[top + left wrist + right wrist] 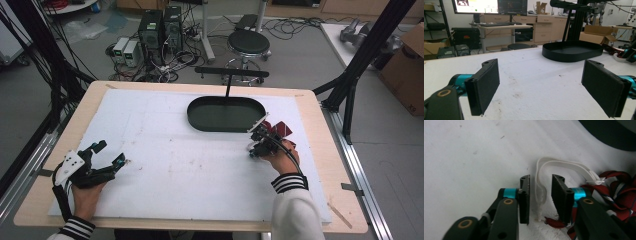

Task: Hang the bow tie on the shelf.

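Observation:
A dark red striped fabric item (280, 129) with a white strap loop (564, 165) lies on the white table cover just right of the black oval tray (225, 112). My right gripper (257, 145) points down at its near-left end. In the right gripper view the gripper (541, 180) has its jaws on either side of the white loop, with a narrow gap on each side, and the red fabric (619, 185) bunches to the right. My left gripper (111, 152) rests at the table's near left. Its jaws (541, 75) are wide open with nothing between them.
The black tray (571, 51) stands at the back centre with a black stand behind it. A wooden table edge (320, 150) runs close on the right. A stool (248, 42), computers and cables are on the floor beyond the table.

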### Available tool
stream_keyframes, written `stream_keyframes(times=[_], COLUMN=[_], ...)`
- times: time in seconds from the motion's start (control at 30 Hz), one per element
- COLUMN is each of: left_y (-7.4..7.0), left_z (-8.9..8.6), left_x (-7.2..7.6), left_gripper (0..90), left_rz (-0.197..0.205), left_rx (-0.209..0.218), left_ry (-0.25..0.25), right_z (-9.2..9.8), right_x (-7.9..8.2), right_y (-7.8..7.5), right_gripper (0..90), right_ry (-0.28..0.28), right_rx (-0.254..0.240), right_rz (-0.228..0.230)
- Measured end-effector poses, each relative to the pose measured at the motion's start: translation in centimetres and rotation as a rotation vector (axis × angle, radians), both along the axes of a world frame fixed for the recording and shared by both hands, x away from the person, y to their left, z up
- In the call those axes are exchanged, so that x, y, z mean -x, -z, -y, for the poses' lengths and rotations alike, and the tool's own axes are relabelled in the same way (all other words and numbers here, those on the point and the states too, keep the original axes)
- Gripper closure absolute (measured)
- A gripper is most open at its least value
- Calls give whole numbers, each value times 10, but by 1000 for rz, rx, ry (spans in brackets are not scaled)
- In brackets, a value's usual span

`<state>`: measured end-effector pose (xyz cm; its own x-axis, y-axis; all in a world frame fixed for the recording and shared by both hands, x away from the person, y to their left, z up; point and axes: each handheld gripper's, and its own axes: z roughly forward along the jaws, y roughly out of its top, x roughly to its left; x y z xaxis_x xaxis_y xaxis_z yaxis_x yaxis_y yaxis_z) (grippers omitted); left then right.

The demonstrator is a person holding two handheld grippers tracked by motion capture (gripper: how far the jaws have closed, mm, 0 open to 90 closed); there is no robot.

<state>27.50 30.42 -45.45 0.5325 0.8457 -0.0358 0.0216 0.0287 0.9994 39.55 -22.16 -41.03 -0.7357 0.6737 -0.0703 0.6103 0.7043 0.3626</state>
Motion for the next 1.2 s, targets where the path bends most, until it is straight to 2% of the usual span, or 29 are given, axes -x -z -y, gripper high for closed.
stream_keyframes(times=[0.13, 0.3, 0.57, 0.67, 0.7, 0.73, 0.83, 0.87, 0.9, 0.97, 1.07, 1.1, 1.13, 1.17, 1.2], left_y=[0, 0, 0, 0, 0, 0, 0, 0, 0, 0, 0, 0, 0, 0, 0], left_z=[0, 0, 0, 0, 0, 0, 0, 0, 0, 0, 0, 0, 0, 0, 0], left_x=[0, 0, 0, 0, 0, 0, 0, 0, 0, 0, 0, 0, 0, 0, 0], left_gripper=[152, 152, 152, 152, 152, 152, 152, 152, 152, 152, 152, 152, 152, 152, 152], left_rz=[-1, 0, 0, -1, 0, 0, 1, 0, 1, 1, 1, 2, 2, 2, 2], left_rx=[1, 1, 1, 1, 1, 1, 2, 0, 0, -2, -5, -5, -5, -5, -5], left_ry=[0, -1, 0, 0, 0, 0, 0, 1, 0, 0, 0, 0, 0, 0, 0], right_z=[0, -1, -2, -2, -1, -1, 2, 2, 4, 5, 9, 13, 13, 16, 16], right_x=[-1, -2, -1, -1, 0, 0, 2, 2, 3, 4, 7, 8, 8, 9, 9], right_y=[2, 2, 1, -2, -5, -5, -12, -12, -16, -18, -25, -30, -30, -35, -35], right_gripper=[742, 857, 871, 872, 872, 872, 873, 873, 874, 874, 874, 875, 875, 875, 875], right_ry=[-10, -3, 10, 14, 22, 22, 26, 26, 28, 35, 58, 80, 80, 102, 102], right_rx=[18, 7, 2, -18, -44, -44, -98, -98, -138, -157, -242, -295, -295, -342, -342], right_rz=[-14, -35, -37, -20, 1, 1, 44, 44, 62, 69, 93, 121, 121, 152, 152])
